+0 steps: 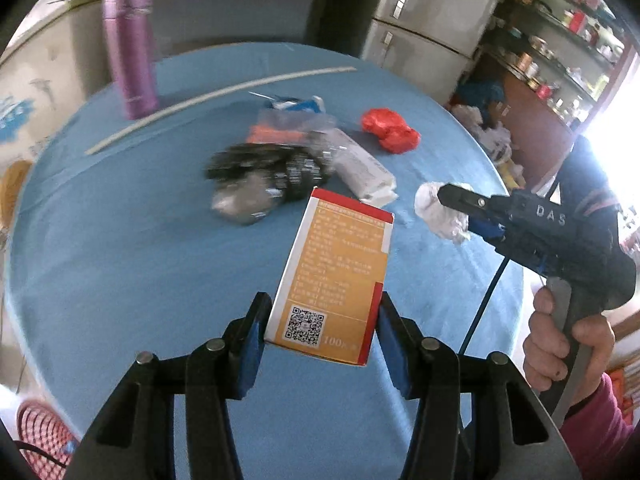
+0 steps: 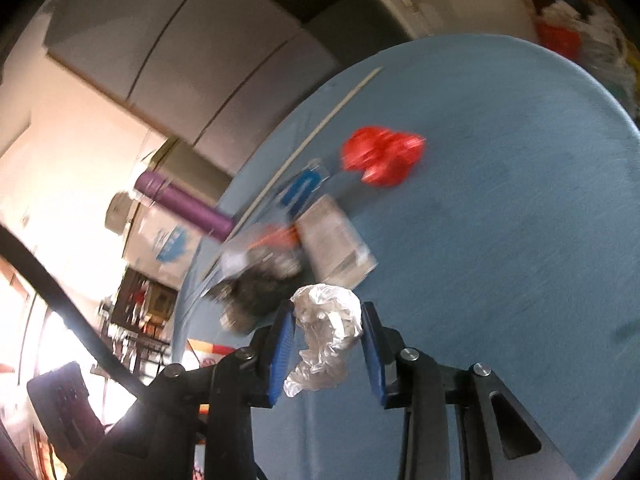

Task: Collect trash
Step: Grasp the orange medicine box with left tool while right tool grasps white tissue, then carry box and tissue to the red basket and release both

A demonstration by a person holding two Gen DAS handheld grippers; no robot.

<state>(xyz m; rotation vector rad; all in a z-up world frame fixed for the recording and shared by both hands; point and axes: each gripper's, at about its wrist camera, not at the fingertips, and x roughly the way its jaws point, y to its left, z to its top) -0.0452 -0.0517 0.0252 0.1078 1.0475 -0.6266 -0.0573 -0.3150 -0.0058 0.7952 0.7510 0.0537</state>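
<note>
Two pieces of trash are lifted clear of the blue counter [image 1: 120, 240] for carrying off: the left tool [image 1: 320, 320] clamps an orange carton [image 1: 336, 272] by its lower sides, angled steeply down, while the right tool [image 2: 328, 344] pinches a crumpled white wad [image 2: 326, 336], tilted less steeply. More wrappers [image 1: 280, 168] lie mid-counter.

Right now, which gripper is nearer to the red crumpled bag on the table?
Right. The right gripper, shut on a white crumpled wad, is just in front of the red crumpled bag. The left gripper, gripping an orange box, is further back.
</note>
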